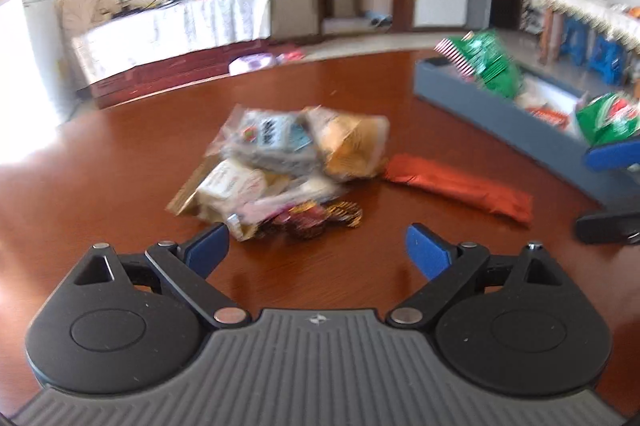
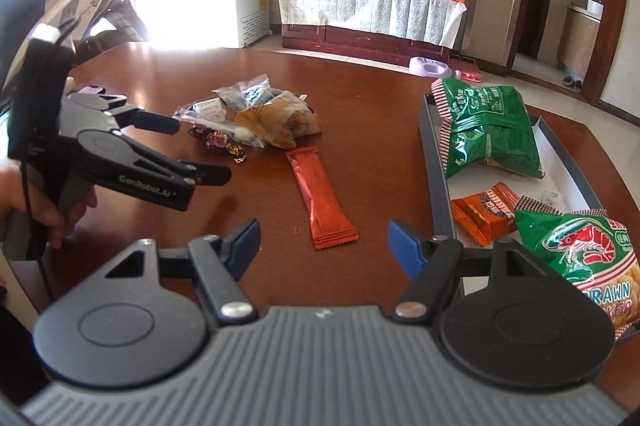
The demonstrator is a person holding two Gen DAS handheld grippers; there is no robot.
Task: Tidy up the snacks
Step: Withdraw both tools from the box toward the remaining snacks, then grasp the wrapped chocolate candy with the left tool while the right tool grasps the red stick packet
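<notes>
— How are the grippers being held?
— The left gripper (image 1: 316,246) and right gripper (image 2: 322,244) are being held apart, nothing between.
— And the snacks?
— A pile (image 1: 288,169) and red bar (image 2: 320,193) are lying beside the tray (image 2: 438,185); green bags (image 2: 488,129) are sitting inside it.

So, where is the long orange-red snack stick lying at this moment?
The orange-red snack stick lies flat on the wooden table, between the pile of small snacks to its left and the grey tray to its right, untouched.

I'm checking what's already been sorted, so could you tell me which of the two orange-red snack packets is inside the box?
The small orange packet lies in the grey box, between the green bags. The long orange-red stick packet lies outside on the table.
</notes>
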